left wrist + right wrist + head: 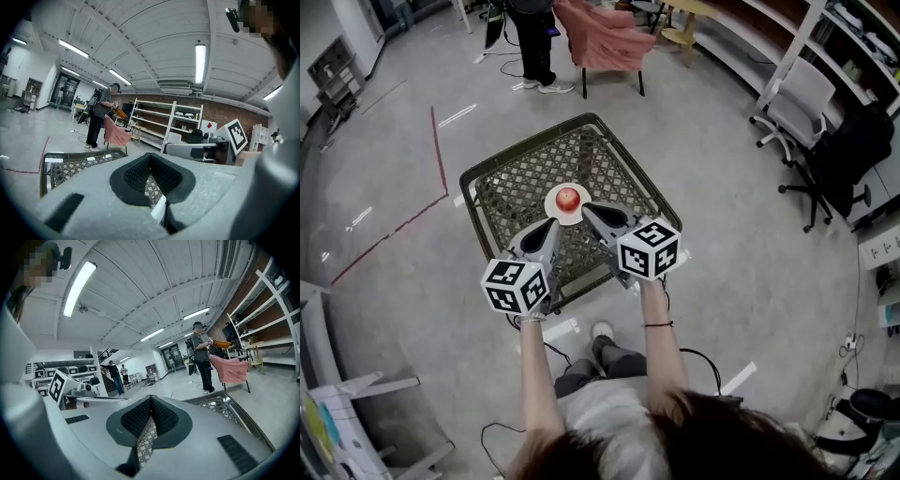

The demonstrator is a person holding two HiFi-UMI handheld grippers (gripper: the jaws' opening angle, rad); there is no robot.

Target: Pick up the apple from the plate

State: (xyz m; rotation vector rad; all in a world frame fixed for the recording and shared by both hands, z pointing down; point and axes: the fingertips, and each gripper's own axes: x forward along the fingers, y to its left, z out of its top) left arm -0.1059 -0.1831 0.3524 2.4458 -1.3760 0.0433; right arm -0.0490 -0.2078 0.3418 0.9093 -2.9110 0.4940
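I see the apple (568,198) in the middle of a white plate (551,207) on the mesh table (502,187). My left gripper (549,225) hangs over the table at about 7 o'clock from the plate, jaws pressed together with nothing between them. My right gripper (588,210) sits just beside the plate's rim at about 4 o'clock, its jaws likewise closed and empty. A pink chair (605,42) stands beyond the table at 12 o'clock.

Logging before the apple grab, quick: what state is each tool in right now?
Left tool: closed, holding nothing.
Right tool: closed, holding nothing.
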